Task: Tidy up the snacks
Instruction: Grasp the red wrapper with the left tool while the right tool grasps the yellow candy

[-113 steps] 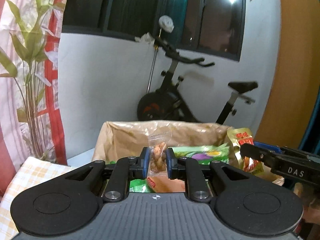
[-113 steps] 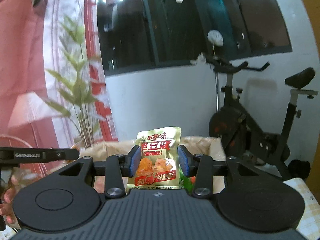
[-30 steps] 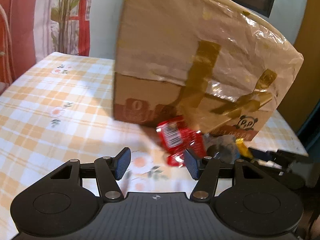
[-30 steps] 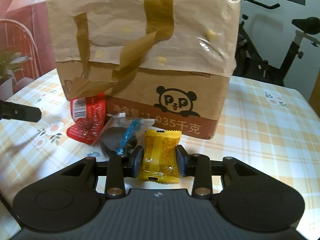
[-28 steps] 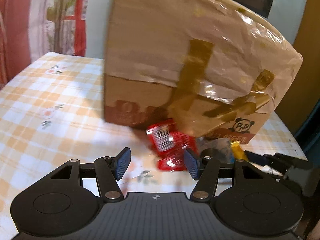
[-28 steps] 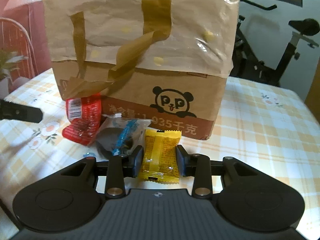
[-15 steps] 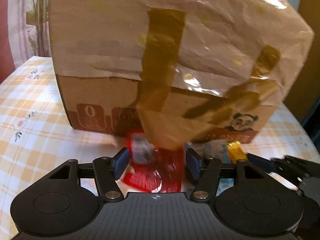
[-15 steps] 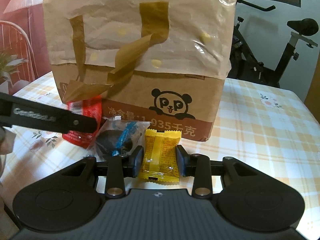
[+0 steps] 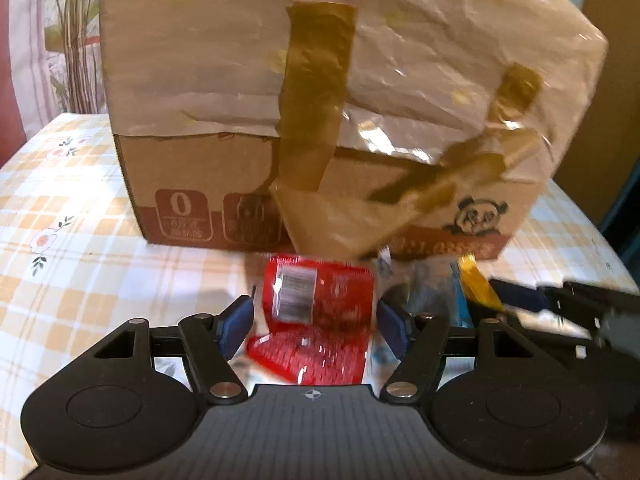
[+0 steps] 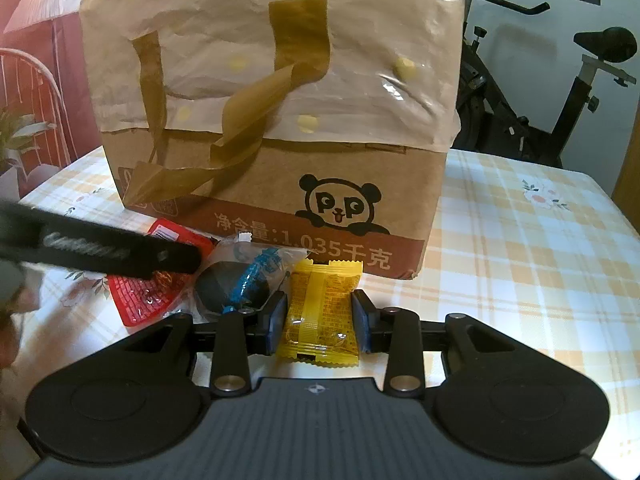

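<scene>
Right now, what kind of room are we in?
Probably a room in someone's home. There's a table with a checked flowery tablecloth, an exercise bike by the wall, and a cardboard box with snack packets in front.

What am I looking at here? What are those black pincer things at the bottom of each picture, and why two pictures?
No robot: a person holds a two-finger gripper in each hand, each with a camera looking along its fingers. One picture comes from each.

On the checked tablecloth stands a cardboard box with a panda logo. Three snack packets lie before it.

The left gripper straddles the red packet; its jaws are opening and do not press it. The right gripper is shut on the yellow packet. Between them lies a clear packet with something dark inside.
</scene>
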The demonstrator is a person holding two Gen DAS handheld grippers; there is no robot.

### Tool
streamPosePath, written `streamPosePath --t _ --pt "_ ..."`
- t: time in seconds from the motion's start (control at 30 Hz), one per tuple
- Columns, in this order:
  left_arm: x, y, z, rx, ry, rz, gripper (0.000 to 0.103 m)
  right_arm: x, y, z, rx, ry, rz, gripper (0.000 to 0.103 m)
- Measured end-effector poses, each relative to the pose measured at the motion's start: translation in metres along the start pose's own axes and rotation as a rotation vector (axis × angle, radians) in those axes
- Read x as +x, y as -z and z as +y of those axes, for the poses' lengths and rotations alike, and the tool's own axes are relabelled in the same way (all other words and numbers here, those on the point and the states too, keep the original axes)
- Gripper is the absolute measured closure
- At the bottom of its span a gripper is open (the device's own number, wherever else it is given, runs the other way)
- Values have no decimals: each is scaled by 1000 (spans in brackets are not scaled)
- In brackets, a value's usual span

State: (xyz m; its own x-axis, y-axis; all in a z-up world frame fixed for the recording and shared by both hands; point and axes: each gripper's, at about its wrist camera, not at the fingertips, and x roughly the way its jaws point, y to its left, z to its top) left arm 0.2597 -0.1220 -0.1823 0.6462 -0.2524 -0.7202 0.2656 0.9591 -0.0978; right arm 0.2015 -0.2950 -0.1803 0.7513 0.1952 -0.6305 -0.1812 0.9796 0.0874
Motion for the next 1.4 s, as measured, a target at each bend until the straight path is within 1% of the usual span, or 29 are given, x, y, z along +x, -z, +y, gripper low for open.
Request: streamPosePath --t 0.1,0.27,0.33,0.4,0.6,0.9,0.93,1.0,1.07,1.13,1.23,1.4 --pt "-2 9 -2 47 7 -2 32 1 0 0 -1 1 1 66" --pt "3 11 -5 57 0 -1 30 0 1 2 -3 4 1 66" --pt "8 12 -4 50 -4 0 24 0 1 1 -4 3 0 66" --pt "5 14 -1 42 -7 -7 23 0 1 2 -6 4 0 66" --pt "2 17 0 81 -8 0 23 0 1 1 -4 2 1 65" --pt "2 19 -2 92 -9 -12 23 0 1 1 -2 0 1 65" --pt "2 20 -2 100 -3 -16 28 0 1 1 -2 0 1 65" --pt "-1 20 -1 118 7 -28 44 0 1 1 -4 1 0 65" --pt "-3 18 3 103 21 -31 49 1 1 1 -1 -1 1 65" --pt "-8 18 8 90 25 -40 60 1 1 0 3 -4 1 65" --pt "-14 19 22 57 29 -28 61 1 1 1 3 -3 2 65" --pt "-25 26 47 10 21 -27 64 1 0 1 5 -4 2 65"
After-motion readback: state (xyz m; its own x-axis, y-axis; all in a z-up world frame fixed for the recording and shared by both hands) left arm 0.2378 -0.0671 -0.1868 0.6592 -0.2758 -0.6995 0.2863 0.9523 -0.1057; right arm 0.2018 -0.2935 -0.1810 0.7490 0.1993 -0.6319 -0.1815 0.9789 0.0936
